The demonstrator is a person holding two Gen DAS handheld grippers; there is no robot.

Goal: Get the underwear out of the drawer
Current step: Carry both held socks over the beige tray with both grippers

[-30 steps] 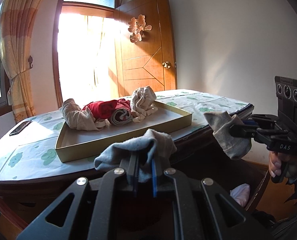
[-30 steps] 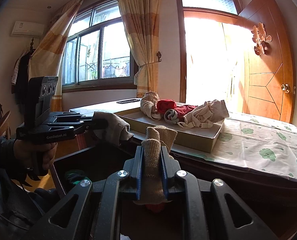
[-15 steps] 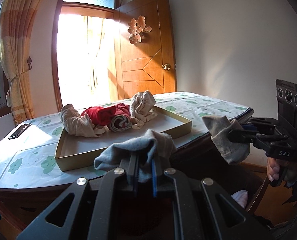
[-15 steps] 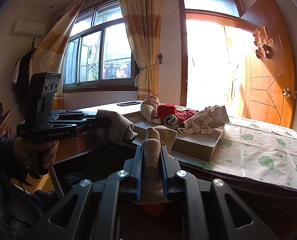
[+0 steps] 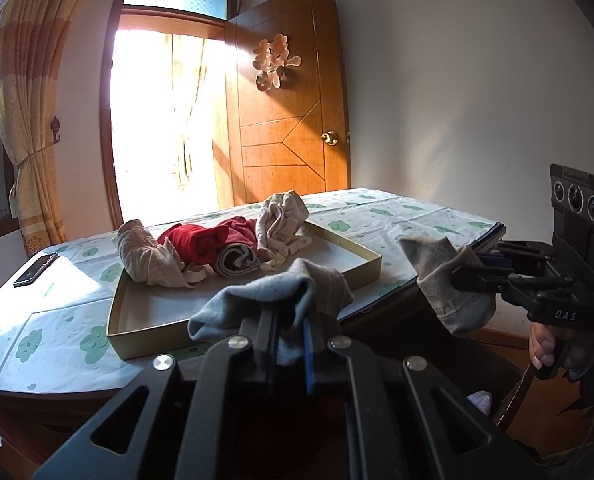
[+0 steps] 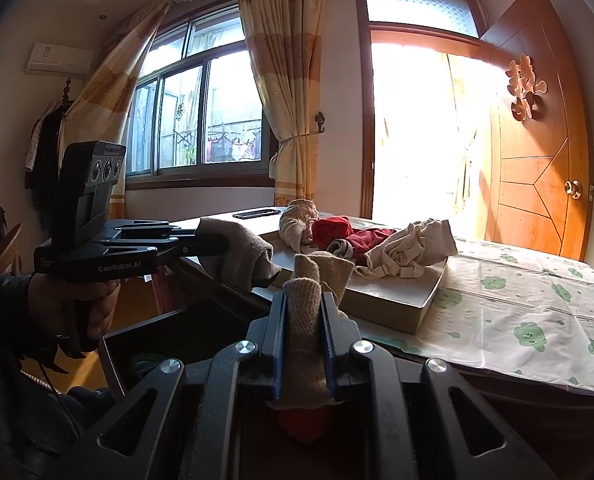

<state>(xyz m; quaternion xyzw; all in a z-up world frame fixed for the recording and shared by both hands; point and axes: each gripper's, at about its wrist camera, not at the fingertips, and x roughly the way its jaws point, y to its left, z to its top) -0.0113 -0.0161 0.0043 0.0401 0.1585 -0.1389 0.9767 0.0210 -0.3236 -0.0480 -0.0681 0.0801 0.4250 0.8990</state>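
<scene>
Gripping one garment, both grippers hover before the surface (image 5: 377,212). The left gripper (image 5: 291,344) has its fingers clamped on the grey underwear (image 5: 257,304); the right gripper (image 6: 303,332) pinches its beige end (image 6: 317,280). Beyond, more underwear (image 5: 217,248) lies in a shallow tray (image 5: 149,340).

Dark phone (image 5: 35,269) on the cloud-print tablecloth (image 5: 57,340) — wooden door (image 5: 289,120) open, curtain (image 5: 25,120) tied back
</scene>
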